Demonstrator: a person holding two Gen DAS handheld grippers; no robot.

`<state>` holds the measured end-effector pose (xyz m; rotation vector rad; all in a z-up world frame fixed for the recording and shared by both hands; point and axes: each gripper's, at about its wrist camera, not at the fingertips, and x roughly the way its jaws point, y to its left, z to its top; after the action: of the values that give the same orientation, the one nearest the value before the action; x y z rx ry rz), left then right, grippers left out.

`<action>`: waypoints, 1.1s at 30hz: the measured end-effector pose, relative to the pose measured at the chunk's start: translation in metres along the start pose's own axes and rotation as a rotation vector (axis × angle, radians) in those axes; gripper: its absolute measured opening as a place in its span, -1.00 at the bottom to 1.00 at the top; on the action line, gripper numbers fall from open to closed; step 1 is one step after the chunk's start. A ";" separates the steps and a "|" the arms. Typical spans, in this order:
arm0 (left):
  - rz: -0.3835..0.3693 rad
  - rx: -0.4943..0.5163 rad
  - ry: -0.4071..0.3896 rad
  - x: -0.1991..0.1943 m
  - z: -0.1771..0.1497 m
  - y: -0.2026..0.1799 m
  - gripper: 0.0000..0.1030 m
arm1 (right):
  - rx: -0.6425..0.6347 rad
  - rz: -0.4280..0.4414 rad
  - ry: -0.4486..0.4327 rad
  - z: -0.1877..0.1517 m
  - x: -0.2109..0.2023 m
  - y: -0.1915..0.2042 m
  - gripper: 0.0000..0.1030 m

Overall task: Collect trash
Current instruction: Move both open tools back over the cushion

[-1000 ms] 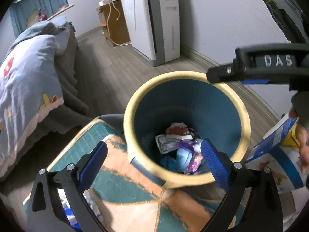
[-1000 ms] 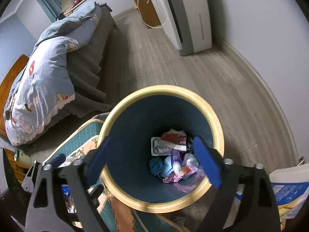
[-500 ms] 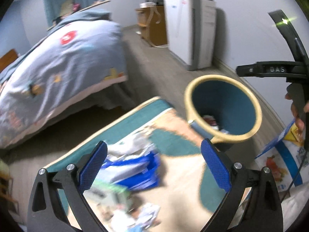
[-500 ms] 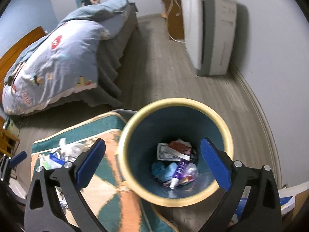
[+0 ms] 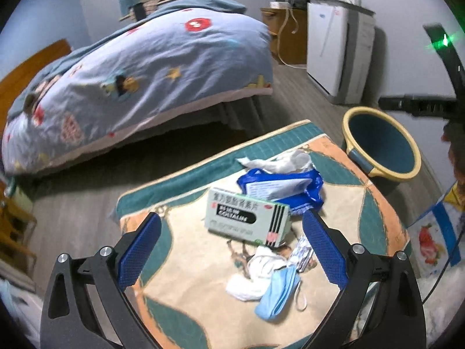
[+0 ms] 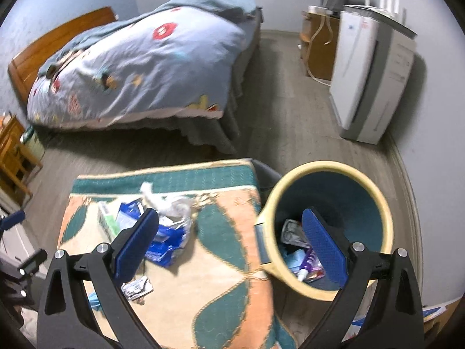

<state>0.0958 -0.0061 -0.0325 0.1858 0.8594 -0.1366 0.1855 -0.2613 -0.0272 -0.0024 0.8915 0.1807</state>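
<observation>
Left wrist view: left gripper (image 5: pixel 231 247) fingers spread wide with nothing in them, hovering over the medicine box (image 5: pixel 247 216) and face mask (image 5: pixel 277 295) on the rug (image 5: pixel 186 276). Right wrist view: right gripper (image 6: pixel 231 245) fingers have just been opening, wide now and holding nothing, bin (image 6: pixel 331 171) beside the rug with trash inside.

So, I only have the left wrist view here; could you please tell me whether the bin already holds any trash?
Observer: Yes. The right wrist view looks into the bin: a purple tube and crumpled wrappers lie at the bottom.
Operator: Thanks. Is the right gripper carrying anything?
Observer: No. The right gripper is open and empty; its jaws have just been opening.
Operator: Where is it aimed?
Observer: It straddles the bin's near rim, one side over the bin's mouth, the other over the blue bag on the rug.
</observation>
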 end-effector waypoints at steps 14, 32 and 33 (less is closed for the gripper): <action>0.002 -0.164 0.101 0.036 -0.039 0.059 0.88 | -0.034 0.050 0.111 -0.013 0.041 0.050 0.89; -0.230 0.142 0.304 0.078 -0.085 -0.030 0.40 | -0.092 -0.006 0.168 -0.020 0.064 0.067 0.88; -0.240 0.158 0.320 0.079 -0.088 -0.034 0.30 | -0.092 -0.007 0.169 -0.021 0.064 0.066 0.88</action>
<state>0.0753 -0.0236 -0.1527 0.2562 1.1897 -0.4084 0.1984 -0.1879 -0.0849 -0.1083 1.0513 0.2170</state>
